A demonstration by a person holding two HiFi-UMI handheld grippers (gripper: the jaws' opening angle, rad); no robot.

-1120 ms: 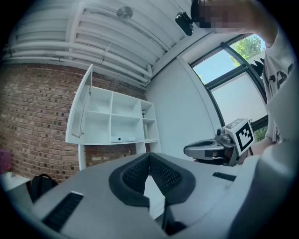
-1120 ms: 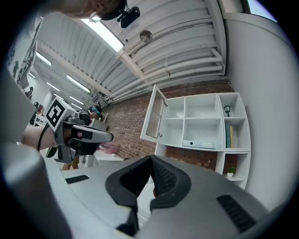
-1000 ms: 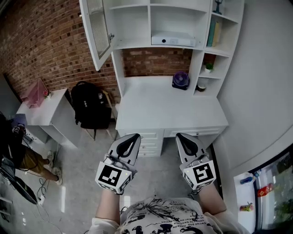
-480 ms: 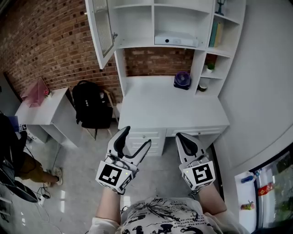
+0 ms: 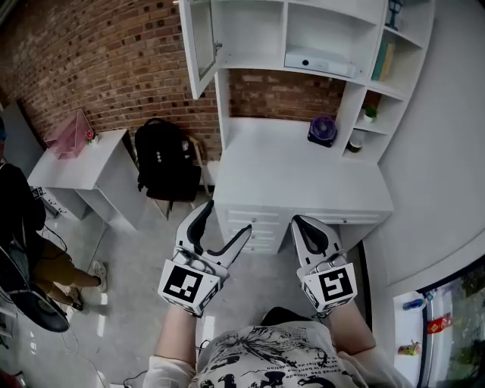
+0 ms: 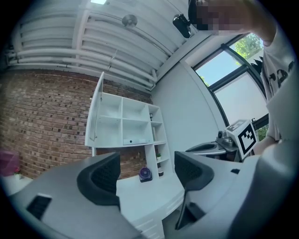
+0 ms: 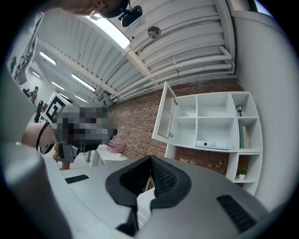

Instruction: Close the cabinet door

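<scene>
The white cabinet door (image 5: pixel 201 42) with a glass pane stands swung open at the left end of the white shelf unit (image 5: pixel 318 23) above the desk. It also shows in the left gripper view as the door (image 6: pixel 96 112) and in the right gripper view as the door (image 7: pixel 166 114). Both grippers are held low in front of the desk, far from the door. My left gripper (image 5: pixel 223 221) (image 6: pixel 145 172) has its jaws opening wide, with nothing between them. My right gripper (image 5: pixel 301 223) (image 7: pixel 150 175) is shut and empty.
A white desk (image 5: pixel 303 182) with drawers stands under the shelves, with a purple fan (image 5: pixel 323 130) on it. A black backpack (image 5: pixel 163 159) rests on a chair to the left, beside a white side table (image 5: pixel 83 170). A person (image 5: pixel 30 250) sits at far left. Brick wall behind.
My left gripper's jaws went from shut to wide open. Both grippers moved nearer the desk, and the desk and cabinet now sit further right in the head view.
</scene>
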